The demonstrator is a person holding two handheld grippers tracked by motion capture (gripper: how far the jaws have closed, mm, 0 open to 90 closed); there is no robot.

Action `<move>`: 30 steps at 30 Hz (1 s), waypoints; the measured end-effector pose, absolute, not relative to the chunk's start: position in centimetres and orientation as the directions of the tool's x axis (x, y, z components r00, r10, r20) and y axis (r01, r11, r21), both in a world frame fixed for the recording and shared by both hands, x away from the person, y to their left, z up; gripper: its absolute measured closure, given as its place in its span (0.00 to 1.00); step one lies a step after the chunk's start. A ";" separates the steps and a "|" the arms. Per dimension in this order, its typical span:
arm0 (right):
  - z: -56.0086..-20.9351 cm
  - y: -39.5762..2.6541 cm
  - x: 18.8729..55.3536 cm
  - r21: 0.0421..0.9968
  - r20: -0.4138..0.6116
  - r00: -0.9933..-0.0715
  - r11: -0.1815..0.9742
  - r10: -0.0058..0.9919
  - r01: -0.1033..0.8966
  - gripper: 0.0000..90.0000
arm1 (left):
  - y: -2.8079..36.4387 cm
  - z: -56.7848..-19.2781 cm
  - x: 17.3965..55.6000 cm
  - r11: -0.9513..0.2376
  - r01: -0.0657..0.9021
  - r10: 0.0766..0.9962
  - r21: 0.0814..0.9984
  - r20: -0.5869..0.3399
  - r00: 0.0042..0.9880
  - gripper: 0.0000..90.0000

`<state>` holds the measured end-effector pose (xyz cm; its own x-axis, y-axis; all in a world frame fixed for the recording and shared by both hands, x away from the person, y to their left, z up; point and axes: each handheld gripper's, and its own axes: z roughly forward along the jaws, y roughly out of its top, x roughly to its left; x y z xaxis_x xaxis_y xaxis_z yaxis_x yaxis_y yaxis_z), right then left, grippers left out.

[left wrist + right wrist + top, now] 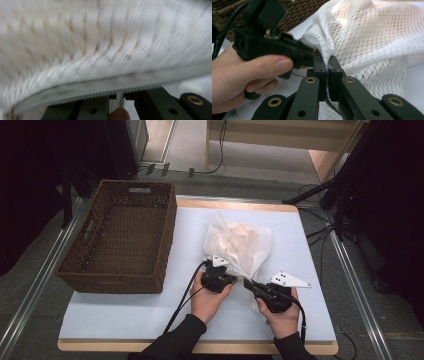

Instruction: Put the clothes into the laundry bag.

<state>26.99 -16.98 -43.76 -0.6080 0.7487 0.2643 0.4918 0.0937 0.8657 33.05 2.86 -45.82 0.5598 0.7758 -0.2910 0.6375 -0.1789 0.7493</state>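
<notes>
White mesh laundry bag (240, 245) with peach cloth inside lies on the pale surface (125, 315), right of the brown wicker basket (120, 237). The left gripper (218, 274) has its jaws pinched on the bag's zipper edge. The right gripper (327, 65) has its jaws clamped on the mesh just beside it.

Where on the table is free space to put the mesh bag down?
The white table mat is bare in front of the wicker basket, left of the left claw, and along the far edge beyond the mesh bag. It is crowded near both claws; the right claw also grips the bag.
</notes>
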 end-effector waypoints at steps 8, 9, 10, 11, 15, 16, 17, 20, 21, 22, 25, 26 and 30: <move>-44.0 -17.2 27.2 0.856 0.268 -0.595 0.096 0.758 0.507 0.99 | 2.9 -47.9 34.9 -0.142 0.638 0.848 0.756 -0.240 0.473 0.91; -44.1 -17.3 27.2 0.854 0.270 -0.591 0.094 0.760 0.512 0.99 | 3.1 -47.6 34.6 -0.151 0.635 0.834 0.757 -0.247 0.494 0.87; -44.1 -17.4 27.3 0.853 0.271 -0.591 0.095 0.760 0.513 0.98 | 3.2 -47.5 34.4 -0.157 0.635 0.818 0.756 -0.261 0.513 0.82; -44.2 -17.5 27.4 0.851 0.273 -0.589 0.093 0.761 0.516 0.98 | 3.5 -47.3 34.1 -0.179 0.631 0.801 0.755 -0.260 0.540 0.77; -44.2 -17.8 27.5 0.853 0.288 -0.578 0.070 0.764 0.517 0.87 | 4.9 -46.6 32.7 -0.201 0.604 0.772 0.771 -0.255 0.583 0.66; -44.2 -17.8 27.5 0.854 0.288 -0.573 0.065 0.767 0.517 0.82 | 5.4 -46.4 32.3 -0.200 0.604 0.761 0.771 -0.266 0.591 0.65; -44.2 -17.9 27.5 0.852 0.295 -0.569 0.058 0.768 0.521 0.78 | 5.9 -46.2 31.9 -0.201 0.598 0.756 0.776 -0.265 0.598 0.64; -44.2 -18.4 27.1 0.856 0.299 -0.556 0.039 0.775 0.515 0.67 | 7.7 -45.7 30.4 -0.218 0.567 0.745 0.794 -0.239 0.622 0.62; -44.2 -18.6 27.0 0.859 0.297 -0.553 0.035 0.779 0.510 0.64 | 8.4 -45.6 29.9 -0.225 0.562 0.747 0.796 -0.229 0.624 0.61; -44.2 -18.8 26.8 0.859 0.295 -0.545 0.032 0.785 0.511 0.61 | 9.0 -45.5 29.4 -0.235 0.548 0.749 0.803 -0.210 0.628 0.60; -44.4 -19.5 26.1 0.857 0.290 -0.523 0.025 0.802 0.514 0.54 | 11.0 -45.3 28.1 -0.235 0.529 0.774 0.816 -0.172 0.610 0.60; -44.6 -19.7 25.8 0.857 0.289 -0.515 0.022 0.807 0.515 0.52 | 11.8 -45.3 27.6 -0.231 0.509 0.792 0.829 -0.143 0.593 0.60; -45.4 -20.8 24.6 0.841 0.283 -0.465 0.016 0.839 0.541 0.48 | 13.6 -45.9 26.6 -0.203 0.497 0.834 0.844 -0.117 0.540 0.60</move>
<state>24.57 -20.80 -45.35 -0.4647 0.8391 0.2827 0.5410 0.0164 0.8408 26.59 13.63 -45.88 0.5395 0.8339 -0.1166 0.4966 -0.2032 0.8439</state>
